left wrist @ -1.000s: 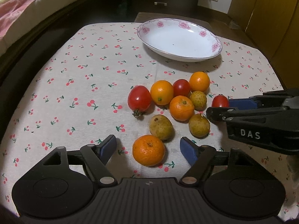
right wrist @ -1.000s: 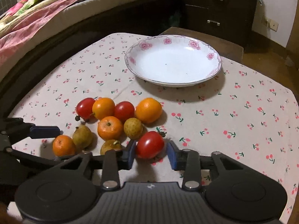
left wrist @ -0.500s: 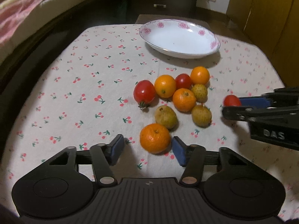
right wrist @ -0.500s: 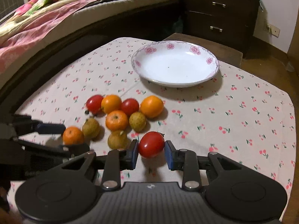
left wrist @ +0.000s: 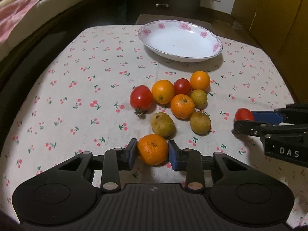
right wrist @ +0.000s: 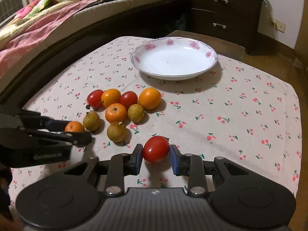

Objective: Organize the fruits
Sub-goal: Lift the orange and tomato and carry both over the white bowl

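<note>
Left gripper [left wrist: 152,152]: lower centre of its own view, blue pads clamped on a mandarin [left wrist: 153,149].
Fruit pile [left wrist: 179,98]: centre of the frame on the cherry-print tablecloth [left wrist: 77,88]; tomatoes, oranges and brownish-green fruits, most touching one another.
Plate [left wrist: 218,47]: upper centre, white with pink flowers, well apart from the pile.
Right gripper [right wrist: 156,154]: lower centre of its own view, pads gripping a red tomato [right wrist: 156,149], apart from the pile.
</note>
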Tool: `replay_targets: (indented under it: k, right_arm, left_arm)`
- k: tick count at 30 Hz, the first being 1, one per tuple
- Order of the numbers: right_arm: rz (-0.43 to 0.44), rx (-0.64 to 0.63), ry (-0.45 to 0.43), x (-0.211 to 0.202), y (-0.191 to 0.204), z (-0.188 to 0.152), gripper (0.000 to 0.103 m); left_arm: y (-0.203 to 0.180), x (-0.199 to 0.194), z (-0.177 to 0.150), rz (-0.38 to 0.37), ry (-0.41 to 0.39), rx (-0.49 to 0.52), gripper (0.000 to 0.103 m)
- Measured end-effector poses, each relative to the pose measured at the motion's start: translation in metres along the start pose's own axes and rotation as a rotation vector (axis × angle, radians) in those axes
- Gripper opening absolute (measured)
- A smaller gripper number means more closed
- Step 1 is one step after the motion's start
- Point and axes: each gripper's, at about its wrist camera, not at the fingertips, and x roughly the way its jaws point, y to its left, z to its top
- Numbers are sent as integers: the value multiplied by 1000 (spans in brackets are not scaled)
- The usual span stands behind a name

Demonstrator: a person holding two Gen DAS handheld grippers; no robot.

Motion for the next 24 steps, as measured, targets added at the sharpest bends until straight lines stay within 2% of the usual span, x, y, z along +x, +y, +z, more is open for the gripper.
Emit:
replay_targets:
  k: [9, 17, 24]
  right_arm:
    - [25, 0, -29, -10, 6, 4, 37]
    - [31, 17, -69, -18, 5, 14, 37]
    - [32, 27, -101, -17, 4, 31, 37]
  left_arm:
    - [-1, -15, 8, -76, -25, -33, 42]
    - [-3, -15, 26, -92, -41, -57, 42]
    - [-10, -9, 53, -86, -76, -39, 42]
